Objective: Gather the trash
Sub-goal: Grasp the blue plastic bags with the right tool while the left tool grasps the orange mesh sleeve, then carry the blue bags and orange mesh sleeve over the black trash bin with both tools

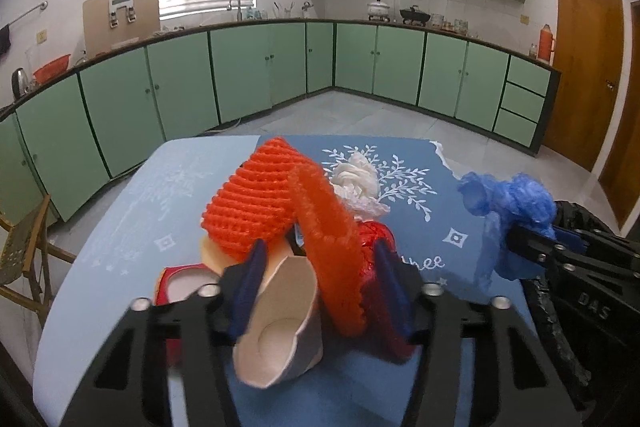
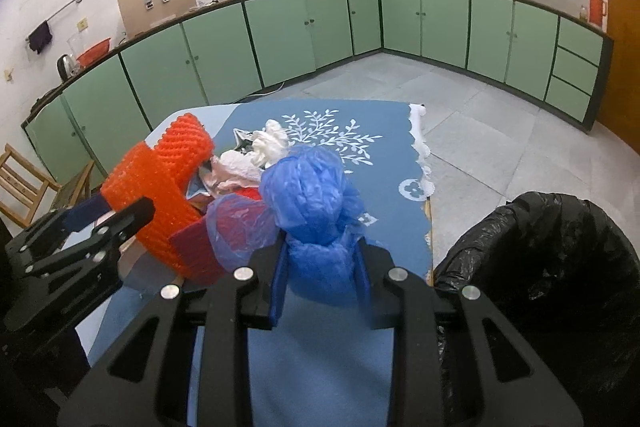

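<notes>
A pile of trash lies on the blue table cloth (image 1: 400,155). My left gripper (image 1: 320,283) is shut around a crushed white paper cup (image 1: 280,331) and an orange foam net (image 1: 256,203), both filling the gap between its blue pads. A red foil wrapper (image 1: 378,233) touches its right finger. My right gripper (image 2: 320,279) is shut on a crumpled blue plastic bag (image 2: 312,195), held above the cloth. The left wrist view shows the blue plastic bag (image 1: 516,199) at right in the right gripper (image 1: 532,247). White tissue (image 1: 356,179) lies behind the pile.
A bin lined with a black trash bag (image 2: 540,267) stands off the table's right edge. A red-rimmed lid (image 1: 180,287) lies left of the cup. Wooden chairs (image 2: 24,183) stand left of the table. Green kitchen cabinets (image 1: 240,67) ring the tiled floor.
</notes>
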Demonstrator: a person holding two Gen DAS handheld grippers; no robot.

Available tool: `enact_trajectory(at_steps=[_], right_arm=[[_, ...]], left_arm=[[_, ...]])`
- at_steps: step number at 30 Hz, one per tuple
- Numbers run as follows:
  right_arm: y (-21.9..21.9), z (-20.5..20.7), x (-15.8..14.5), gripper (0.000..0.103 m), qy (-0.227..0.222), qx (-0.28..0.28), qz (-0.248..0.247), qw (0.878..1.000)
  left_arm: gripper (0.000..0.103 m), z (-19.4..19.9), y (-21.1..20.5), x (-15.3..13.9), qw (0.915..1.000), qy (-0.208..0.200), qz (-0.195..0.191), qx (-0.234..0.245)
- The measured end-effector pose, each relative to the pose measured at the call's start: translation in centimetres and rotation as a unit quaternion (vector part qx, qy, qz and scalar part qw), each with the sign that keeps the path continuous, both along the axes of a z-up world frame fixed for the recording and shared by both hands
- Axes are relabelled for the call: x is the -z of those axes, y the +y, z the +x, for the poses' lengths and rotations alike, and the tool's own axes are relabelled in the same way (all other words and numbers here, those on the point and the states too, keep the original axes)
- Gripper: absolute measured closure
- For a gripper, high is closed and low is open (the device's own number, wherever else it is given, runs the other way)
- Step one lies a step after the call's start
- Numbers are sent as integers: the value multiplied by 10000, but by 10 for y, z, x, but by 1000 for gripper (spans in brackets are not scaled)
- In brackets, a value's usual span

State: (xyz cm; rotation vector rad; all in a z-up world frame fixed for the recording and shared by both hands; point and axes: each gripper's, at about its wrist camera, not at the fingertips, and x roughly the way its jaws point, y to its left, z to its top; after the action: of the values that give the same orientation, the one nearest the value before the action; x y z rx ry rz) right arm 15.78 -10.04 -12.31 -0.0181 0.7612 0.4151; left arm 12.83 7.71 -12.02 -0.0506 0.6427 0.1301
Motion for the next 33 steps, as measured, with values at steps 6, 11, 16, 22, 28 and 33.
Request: enact_trajectory(at_steps=[6,11,16,22,28,33], right_arm=[[-4,-1,-1,76,4,36,37,10000],[-7,-7,-13,76,-98,75,163,9998],[-17,-16,-37,76,-384,126,346,9986],[-39,-29,-67,76,-666,294,514,9960],[-80,-49,-83,76,-867,675,486,9928],[-124,-61,-82,76,-876,1098,345,9895]], left_arm=[[91,5,1,2,9999,7,-102,-3],[92,-4,3,-18,9995,-307,-94,-39],[92,-13,-3,-53,9972,-752,-21,35],[92,-26,-26,-84,9931,-1120,-34,332],[92,-28,-65,-91,9904,-1093,-253,810],[92,-23,-102,-88,9867,-975,-484,1207]])
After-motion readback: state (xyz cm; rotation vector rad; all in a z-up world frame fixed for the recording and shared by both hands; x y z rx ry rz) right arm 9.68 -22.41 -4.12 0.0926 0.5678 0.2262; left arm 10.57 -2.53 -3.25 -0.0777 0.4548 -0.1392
